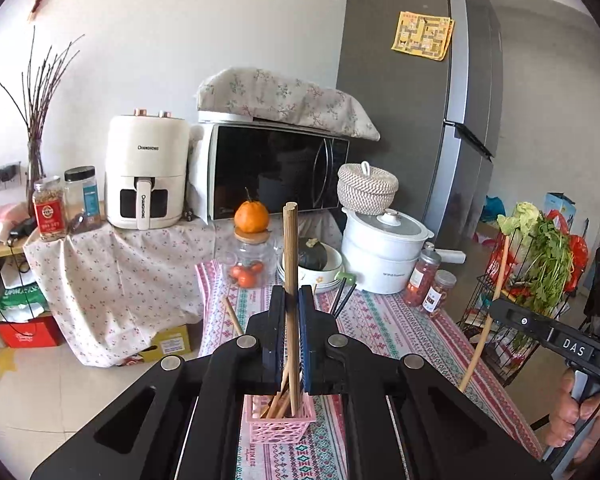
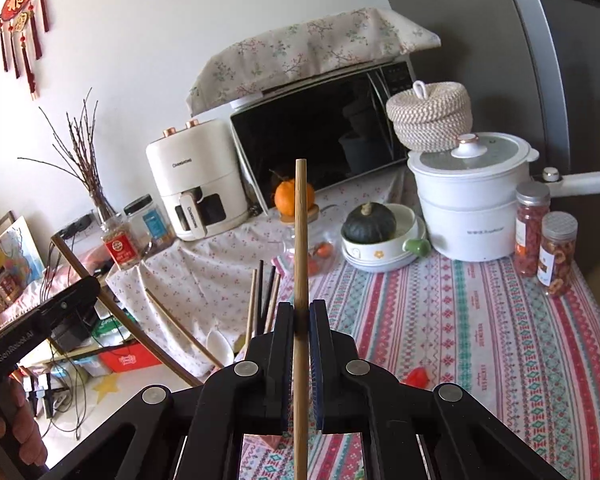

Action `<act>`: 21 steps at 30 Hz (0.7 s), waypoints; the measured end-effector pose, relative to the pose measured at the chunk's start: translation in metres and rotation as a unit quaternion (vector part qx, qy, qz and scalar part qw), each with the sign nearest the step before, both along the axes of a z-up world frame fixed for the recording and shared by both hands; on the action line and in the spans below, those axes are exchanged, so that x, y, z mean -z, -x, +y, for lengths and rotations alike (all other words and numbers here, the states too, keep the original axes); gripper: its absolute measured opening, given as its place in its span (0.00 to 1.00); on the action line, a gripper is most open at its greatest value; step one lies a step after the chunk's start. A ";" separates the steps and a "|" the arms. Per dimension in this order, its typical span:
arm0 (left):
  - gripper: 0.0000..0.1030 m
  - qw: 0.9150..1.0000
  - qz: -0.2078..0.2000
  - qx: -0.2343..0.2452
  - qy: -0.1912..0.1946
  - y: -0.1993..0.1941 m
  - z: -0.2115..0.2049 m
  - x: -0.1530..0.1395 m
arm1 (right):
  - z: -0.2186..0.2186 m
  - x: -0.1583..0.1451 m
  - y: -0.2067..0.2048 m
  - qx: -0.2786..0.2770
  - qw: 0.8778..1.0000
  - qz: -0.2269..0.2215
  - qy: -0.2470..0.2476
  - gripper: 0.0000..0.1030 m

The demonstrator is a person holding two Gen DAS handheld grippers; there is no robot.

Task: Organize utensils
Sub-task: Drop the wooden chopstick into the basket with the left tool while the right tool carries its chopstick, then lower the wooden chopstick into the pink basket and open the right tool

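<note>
we see left hand-held gripper point(image 1: 292, 300) clamped on a chopstick point(image 1: 290, 264) upright over the pink basket point(image 1: 278, 420) on the tabletop point(image 1: 400, 332), right hand-held gripper point(image 2: 301, 316) clamped on another chopstick point(image 2: 301, 240)

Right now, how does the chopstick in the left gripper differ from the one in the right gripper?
The left gripper holds its wooden chopstick with the lower end down in the pink basket. The right gripper holds its chopstick over the patterned tablecloth, no basket below. Both are light wood, near upright, clamped between closed jaws.
</note>
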State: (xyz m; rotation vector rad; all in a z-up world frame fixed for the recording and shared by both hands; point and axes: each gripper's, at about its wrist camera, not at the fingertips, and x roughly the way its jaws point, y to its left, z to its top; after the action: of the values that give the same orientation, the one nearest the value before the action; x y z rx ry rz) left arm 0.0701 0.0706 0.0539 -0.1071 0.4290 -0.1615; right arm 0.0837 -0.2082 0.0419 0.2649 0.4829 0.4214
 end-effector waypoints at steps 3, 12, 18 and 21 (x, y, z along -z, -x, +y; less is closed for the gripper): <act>0.06 1.000 0.030 -0.009 -0.005 -0.018 0.003 0.017 | 0.006 0.002 -0.002 -0.001 1.000 0.001 0.006 0.06; 0.06 0.996 0.088 -0.004 -0.032 -0.049 -0.006 0.049 | 0.015 0.006 -0.009 -0.005 1.000 0.010 0.006 0.06; 0.10 0.996 0.080 -0.007 -0.026 -0.058 -0.004 0.058 | 0.026 0.008 -0.014 -0.010 1.000 0.004 -0.008 0.06; 0.55 0.997 0.072 -0.008 -0.018 -0.060 -0.003 0.059 | 0.034 0.007 -0.017 -0.011 1.000 -0.008 -0.019 0.06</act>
State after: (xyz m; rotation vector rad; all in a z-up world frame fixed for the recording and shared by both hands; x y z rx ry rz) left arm 0.1299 0.0677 -0.0050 -0.0878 0.5751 -0.1306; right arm 0.1012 -0.1744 0.0345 0.2928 0.4636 0.4532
